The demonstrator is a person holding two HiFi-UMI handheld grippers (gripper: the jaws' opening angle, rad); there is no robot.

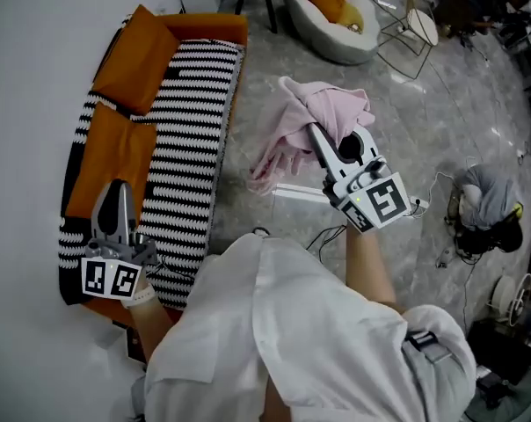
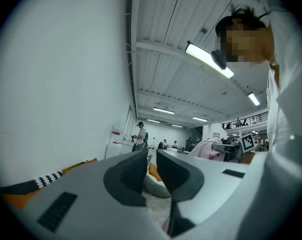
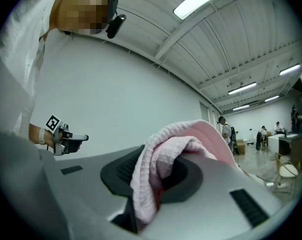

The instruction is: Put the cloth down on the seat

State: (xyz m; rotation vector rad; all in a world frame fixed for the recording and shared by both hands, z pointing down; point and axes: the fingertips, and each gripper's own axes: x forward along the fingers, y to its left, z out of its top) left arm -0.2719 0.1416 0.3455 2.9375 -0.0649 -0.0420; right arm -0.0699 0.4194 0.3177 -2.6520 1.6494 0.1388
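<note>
A crumpled pink cloth (image 1: 311,112) hangs in the air over the grey floor, just right of the seat, with my right gripper (image 1: 315,132) shut on its upper folds. In the right gripper view the cloth (image 3: 191,139) drapes over and between the jaws of my right gripper (image 3: 158,170). The seat (image 1: 191,130) is a bench under a black-and-white striped cover, with two orange cushions (image 1: 134,55) along the wall. My left gripper (image 1: 116,193) hovers over the seat's near end, jaws together and empty. Between the pads (image 2: 133,171) in the left gripper view only a thin slit shows.
On the floor beyond the cloth lie a round white pouf with an orange cushion (image 1: 331,11) and a wire stool (image 1: 415,26). Cables (image 1: 327,233) and a grey bundle (image 1: 483,202) lie to the right. A white wall runs behind the seat.
</note>
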